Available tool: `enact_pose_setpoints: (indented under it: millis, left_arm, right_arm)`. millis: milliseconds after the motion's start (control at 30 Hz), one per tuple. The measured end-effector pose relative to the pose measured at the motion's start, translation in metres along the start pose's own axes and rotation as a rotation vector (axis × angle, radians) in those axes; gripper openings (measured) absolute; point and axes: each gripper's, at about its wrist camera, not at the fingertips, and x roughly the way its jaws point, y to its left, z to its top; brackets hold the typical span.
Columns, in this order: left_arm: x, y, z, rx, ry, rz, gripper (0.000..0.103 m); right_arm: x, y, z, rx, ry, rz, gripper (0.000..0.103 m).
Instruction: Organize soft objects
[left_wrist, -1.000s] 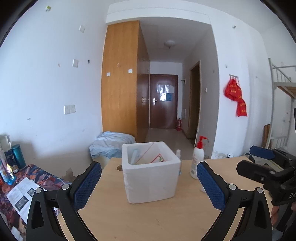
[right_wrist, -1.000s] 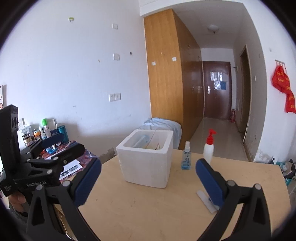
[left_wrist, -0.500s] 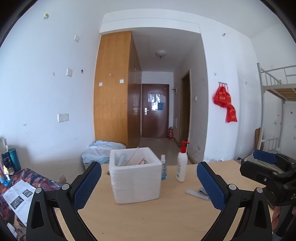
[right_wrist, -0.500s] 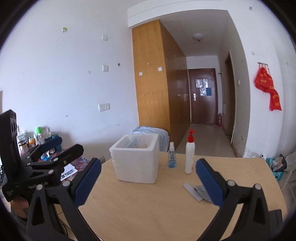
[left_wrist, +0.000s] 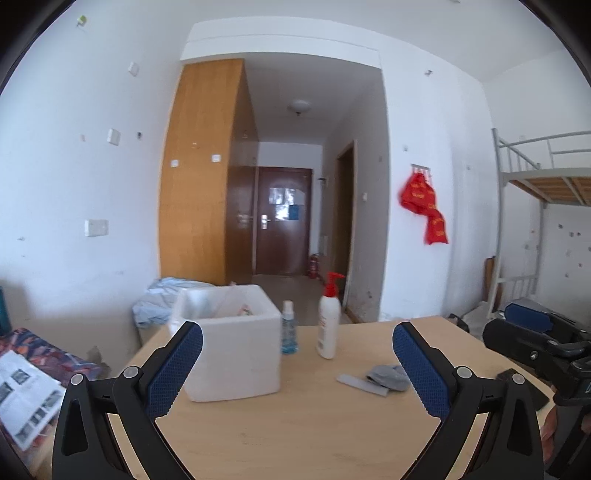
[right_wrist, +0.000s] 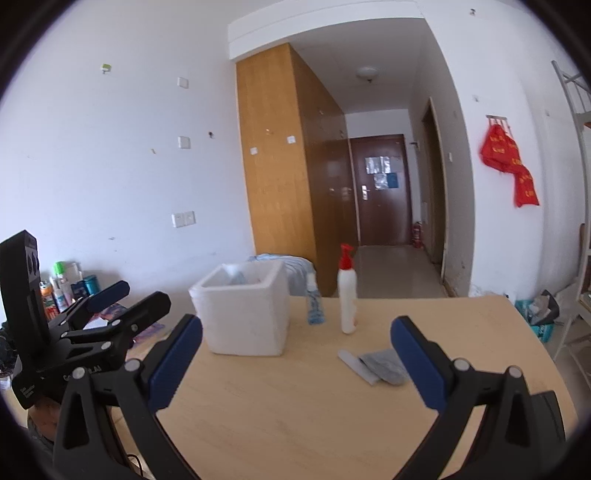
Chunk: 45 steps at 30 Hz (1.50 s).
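Foam box (left_wrist: 232, 343) farther; grey cloth (left_wrist: 388, 376) between jaws

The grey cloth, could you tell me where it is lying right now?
The grey cloth lies on the wooden table, right of the white foam box, in front of the pump bottle, overlapping a white strip.

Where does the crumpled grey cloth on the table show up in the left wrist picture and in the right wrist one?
Left wrist: the grey cloth lies right of centre, just inside the right finger, on the table.
Right wrist: the grey cloth lies right of centre, partly behind the right finger.
Shared landmark: the red-capped pump bottle stands behind it in both.
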Motion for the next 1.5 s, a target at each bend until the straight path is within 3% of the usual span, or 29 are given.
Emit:
enact_pose_setpoints:
  millis: [400,533,1200,1500]
  left_arm:
    - [0.024,-0.022,-0.045,-0.001,-0.023,-0.079,0.103]
    - [0.037,-0.026,-0.052,-0.005,0.014,-0.094,0.103]
    - [0.079,-0.038,-0.052,0.011,0.105,-0.158,0.103]
    - [0.112,-0.041,-0.053,0.007,0.201,-0.188,0.103]
  right_arm:
    - [0.002,-0.042,-0.037,0.091,0.037,-0.087,0.103]
    - [0.005,-0.046,-0.042,0.100,0.059,-0.101,0.103]
    - [0.032,-0.069,-0.036,0.104,0.146,-0.149,0.103]
    - [0.057,-0.084,-0.032,0.112,0.209,-0.167,0.103]
